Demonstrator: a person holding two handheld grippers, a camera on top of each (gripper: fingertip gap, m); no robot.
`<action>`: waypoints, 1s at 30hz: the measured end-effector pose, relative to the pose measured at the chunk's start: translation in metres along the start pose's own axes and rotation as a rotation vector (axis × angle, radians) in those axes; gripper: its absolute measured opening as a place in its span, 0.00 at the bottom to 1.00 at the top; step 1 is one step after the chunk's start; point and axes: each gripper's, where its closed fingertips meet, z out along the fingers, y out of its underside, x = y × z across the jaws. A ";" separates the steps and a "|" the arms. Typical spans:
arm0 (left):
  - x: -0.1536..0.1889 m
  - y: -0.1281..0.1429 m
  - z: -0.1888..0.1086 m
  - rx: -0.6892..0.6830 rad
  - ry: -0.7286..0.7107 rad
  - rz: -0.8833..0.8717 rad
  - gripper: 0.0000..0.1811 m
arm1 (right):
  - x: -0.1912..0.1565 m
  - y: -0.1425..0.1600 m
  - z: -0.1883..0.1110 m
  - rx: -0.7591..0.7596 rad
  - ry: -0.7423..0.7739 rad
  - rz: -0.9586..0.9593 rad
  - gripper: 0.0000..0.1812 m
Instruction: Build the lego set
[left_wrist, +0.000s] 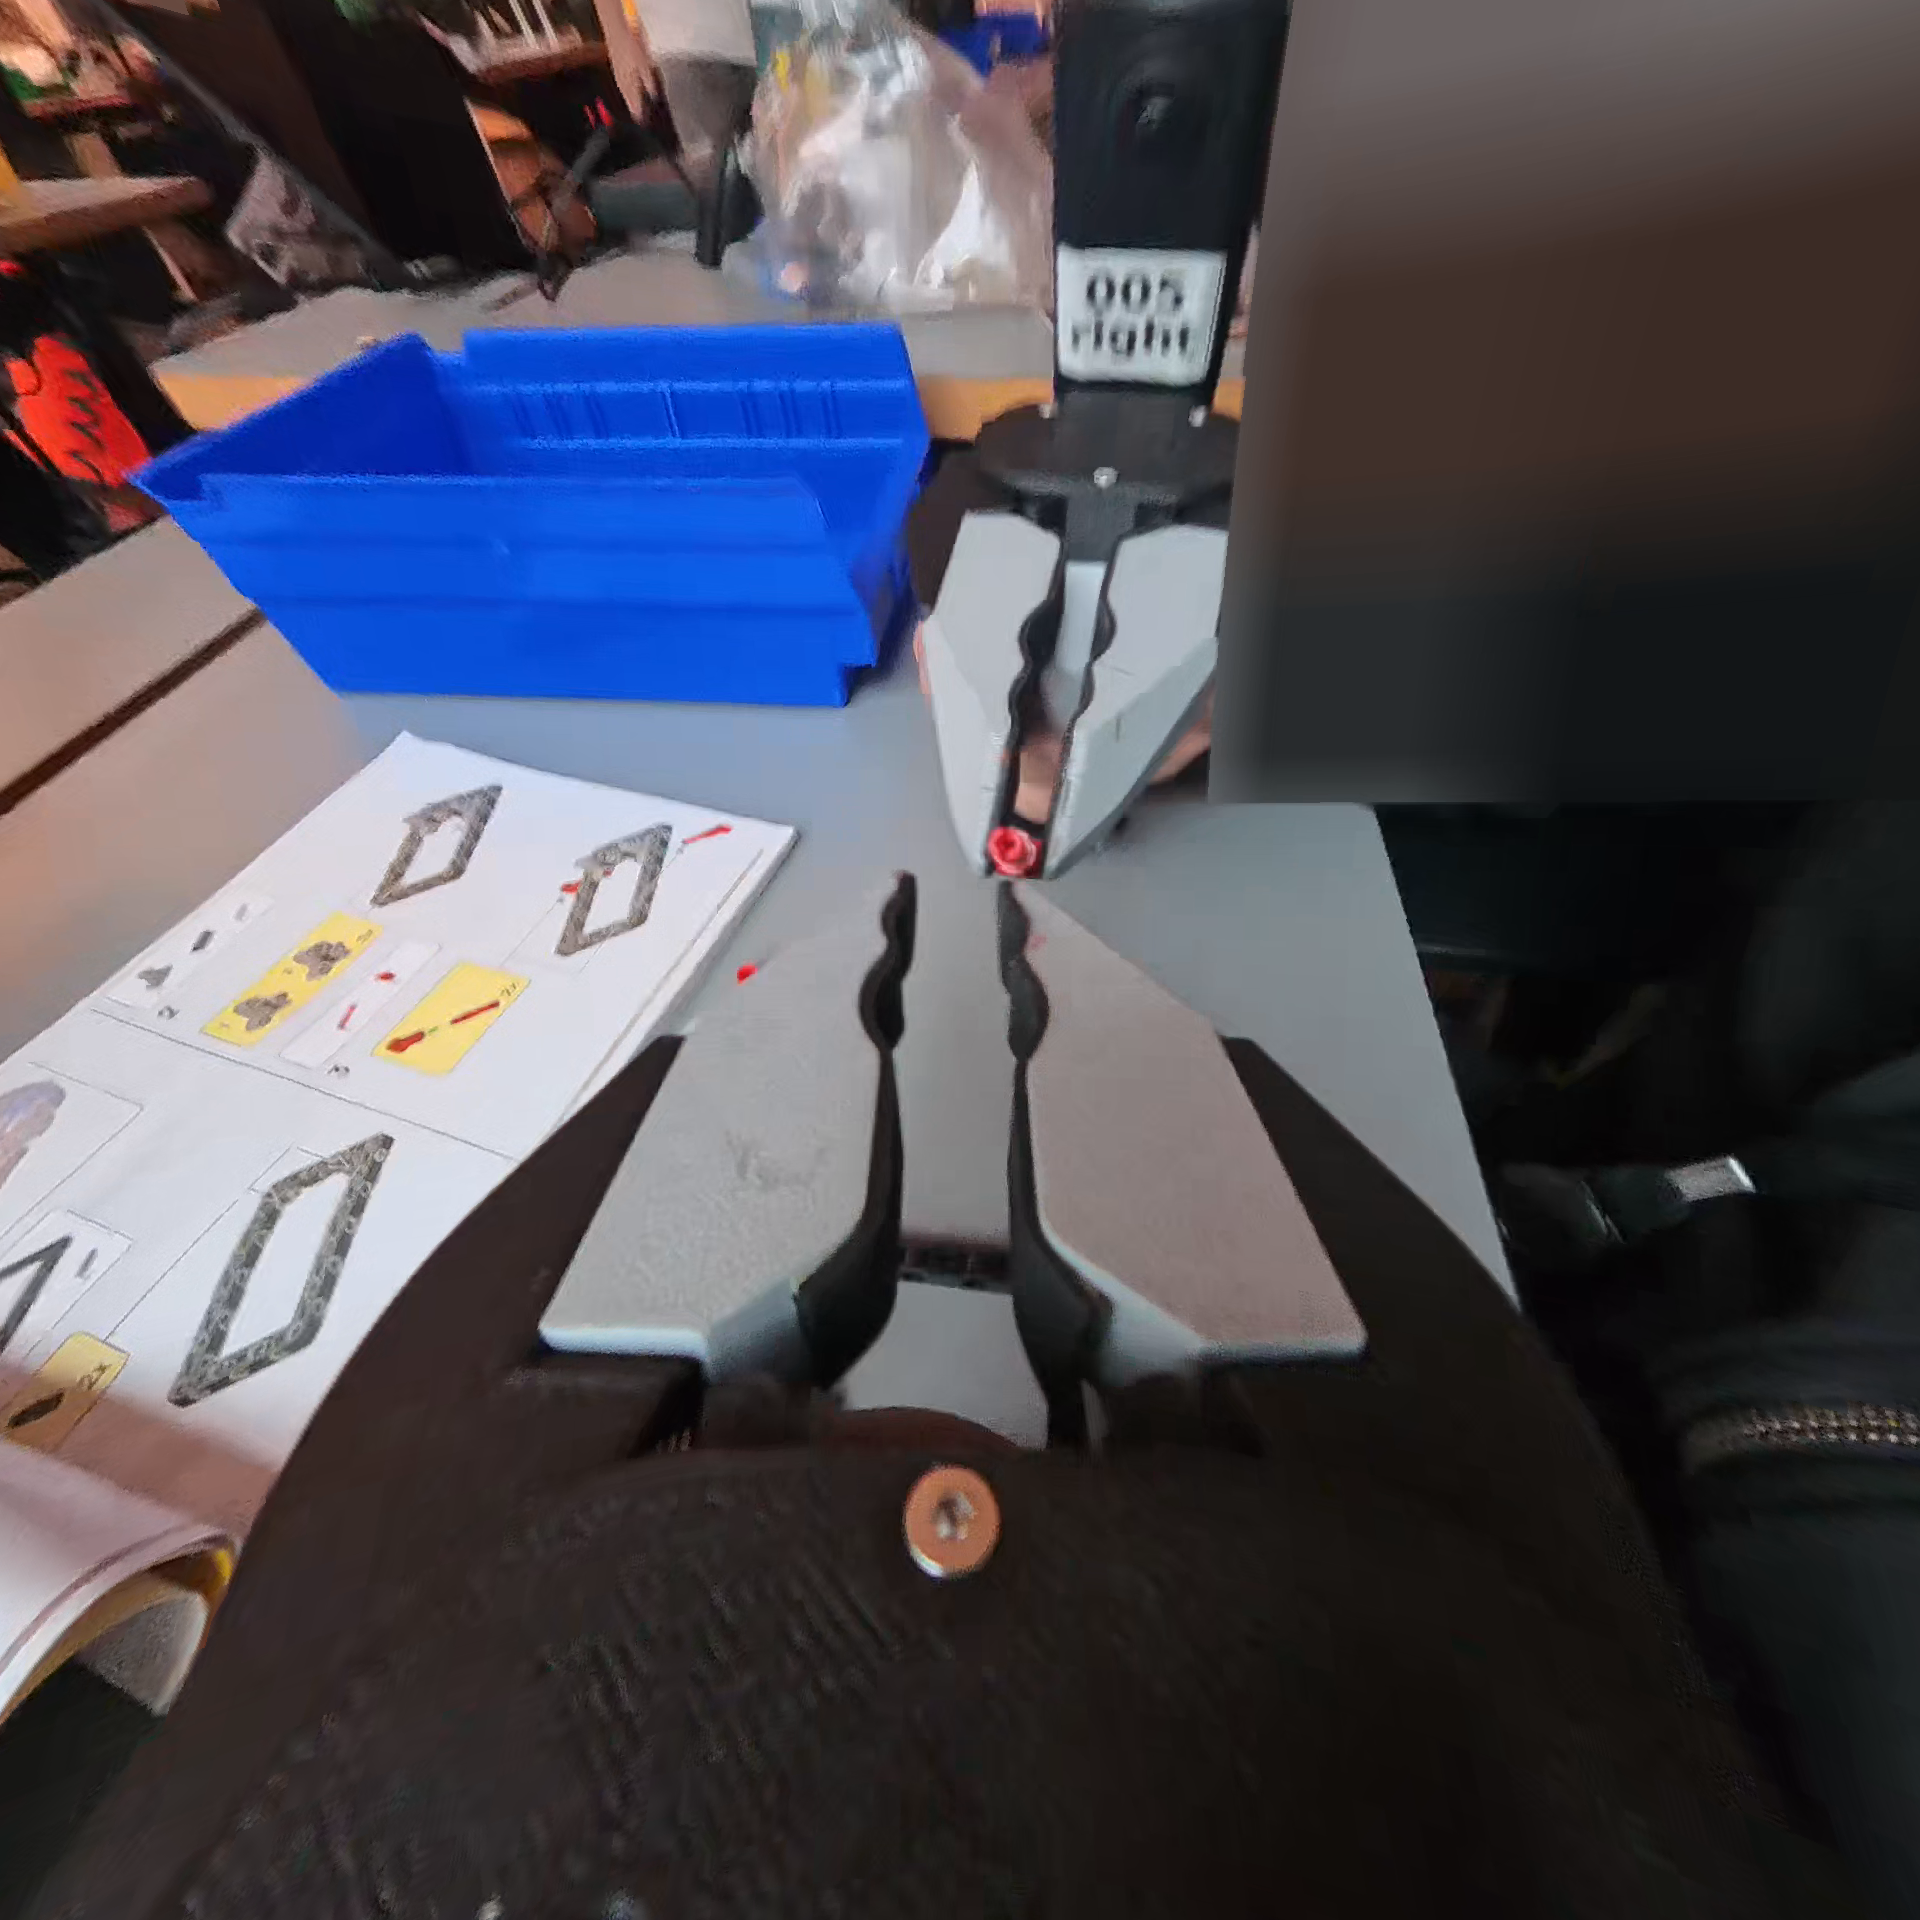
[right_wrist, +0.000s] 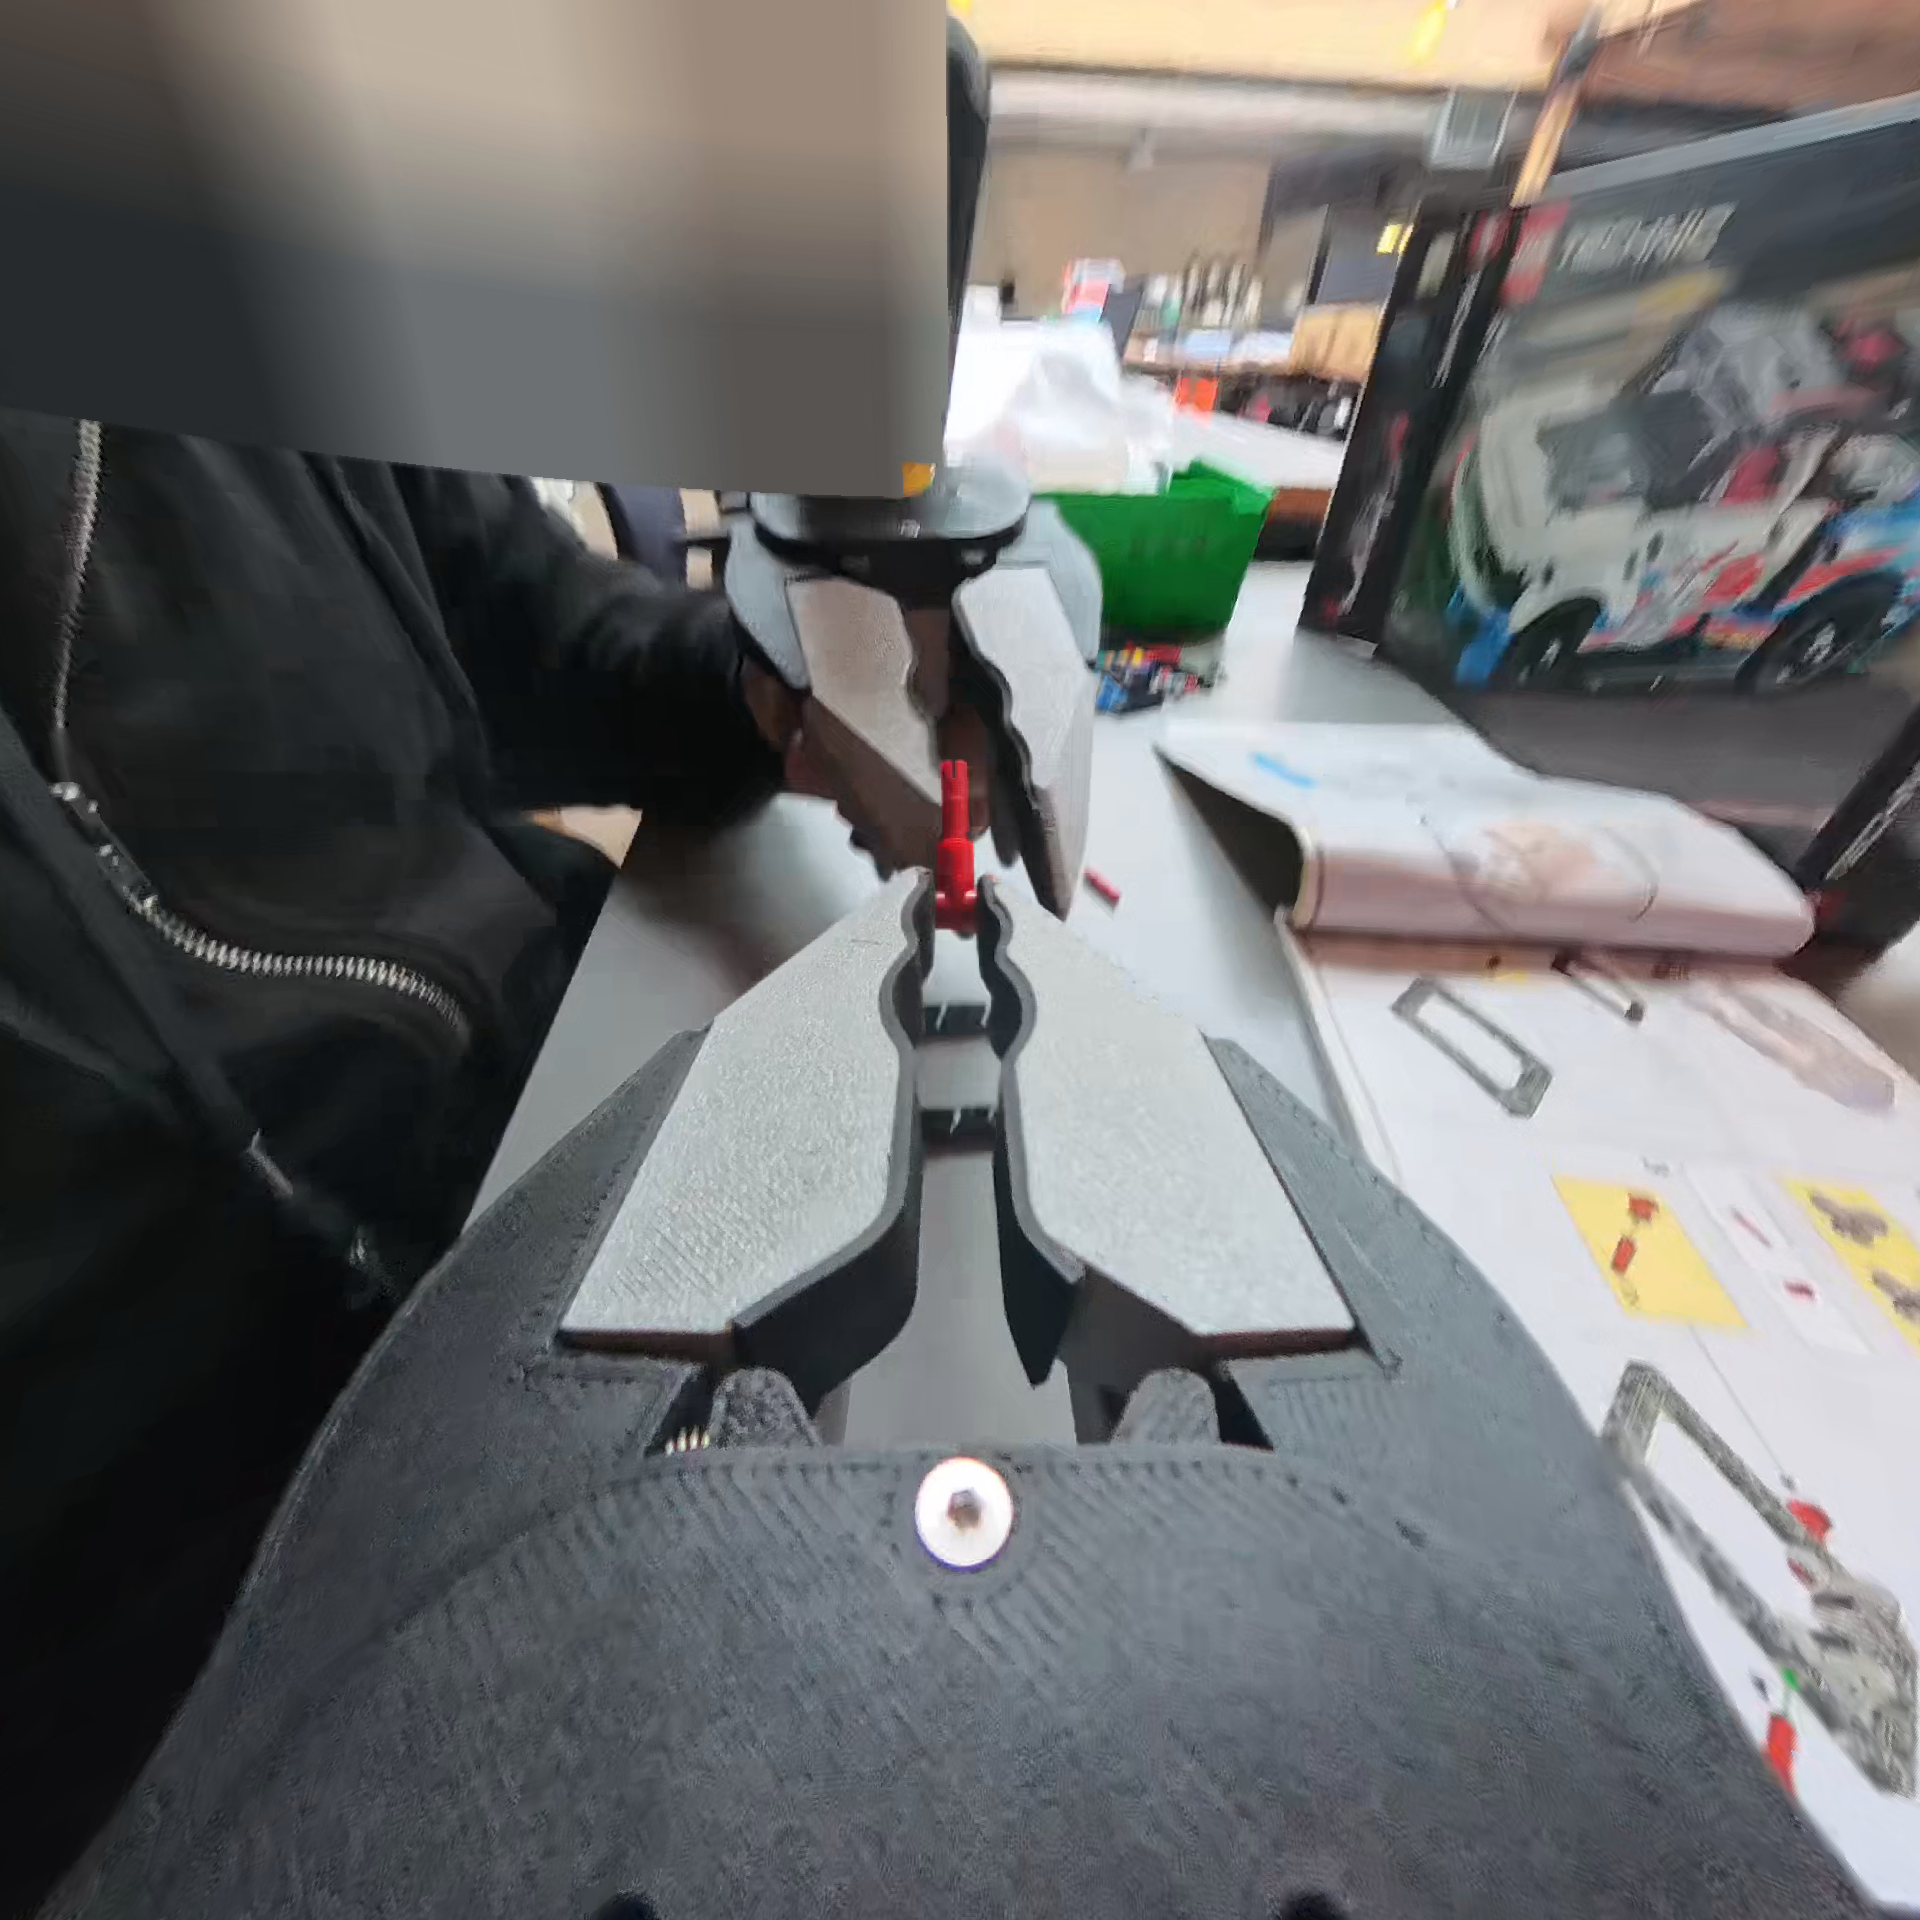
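My right gripper is shut on the lower end of a thin red Lego pin and holds it above the grey table. In the left wrist view the right gripper points toward me with the red pin end-on in its tips. My left gripper is open and empty, its tips just short of the pin. From the right wrist view the left gripper faces mine, its fingers on either side of the pin's free end, not closed on it.
The open instruction booklet lies left of the grippers, with a small red piece beside it. A blue bin stands behind. A green bin, the set's box, a second booklet and several loose pieces show. A person in black sits at the table edge.
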 end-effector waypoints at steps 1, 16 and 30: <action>0.001 -0.006 -0.004 0.034 0.004 0.000 0.07 | 0.002 -0.005 -0.001 0.030 0.006 -0.001 0.02; 0.015 -0.044 -0.027 0.281 0.134 -0.077 0.02 | -0.006 -0.023 0.011 0.193 -0.035 -0.025 0.03; 0.013 -0.048 -0.031 0.320 0.142 -0.094 0.01 | -0.007 -0.035 0.016 0.290 -0.065 0.051 0.03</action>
